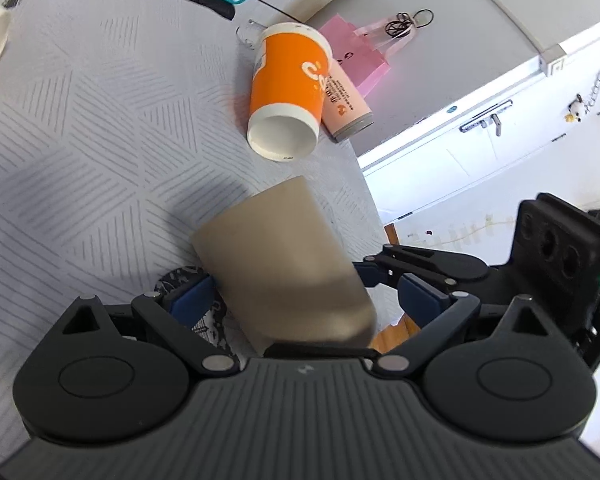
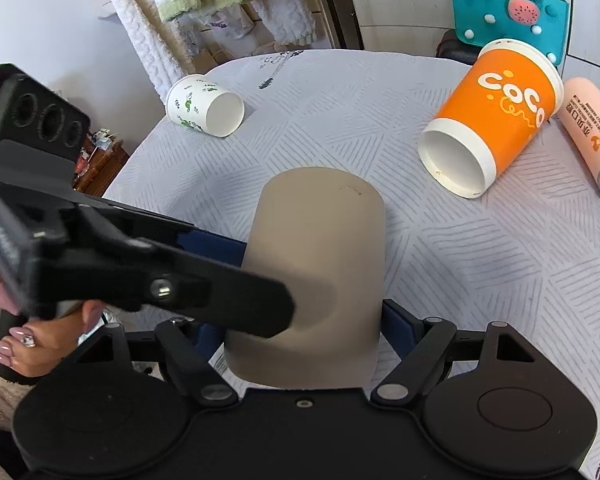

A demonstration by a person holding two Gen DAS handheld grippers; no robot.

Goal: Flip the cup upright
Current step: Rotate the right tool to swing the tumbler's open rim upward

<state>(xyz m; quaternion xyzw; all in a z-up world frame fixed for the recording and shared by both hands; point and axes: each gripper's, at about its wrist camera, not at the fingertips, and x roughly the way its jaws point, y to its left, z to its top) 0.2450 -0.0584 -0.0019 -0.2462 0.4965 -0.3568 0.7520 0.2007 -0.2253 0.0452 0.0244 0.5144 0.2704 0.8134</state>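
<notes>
A plain beige cup (image 1: 280, 260) is between both grippers, held off the table, its closed base pointing away from the right wrist camera (image 2: 320, 256). My left gripper (image 1: 296, 300) has its blue pads against the cup's sides. My right gripper (image 2: 300, 328) is also closed on the cup near its rim end. The left gripper's finger (image 2: 220, 292) crosses the right wrist view and presses on the cup's left side. The cup's opening is hidden in both views.
An orange "coco" cup (image 2: 496, 120) lies on its side on the patterned tablecloth (image 2: 340, 92), next to a pink bottle (image 2: 592, 132). A small white-and-green paper cup (image 2: 204, 106) lies on its side at the far left. A teal bag (image 2: 508, 4) stands behind. The table edge (image 1: 364, 184) is close at right.
</notes>
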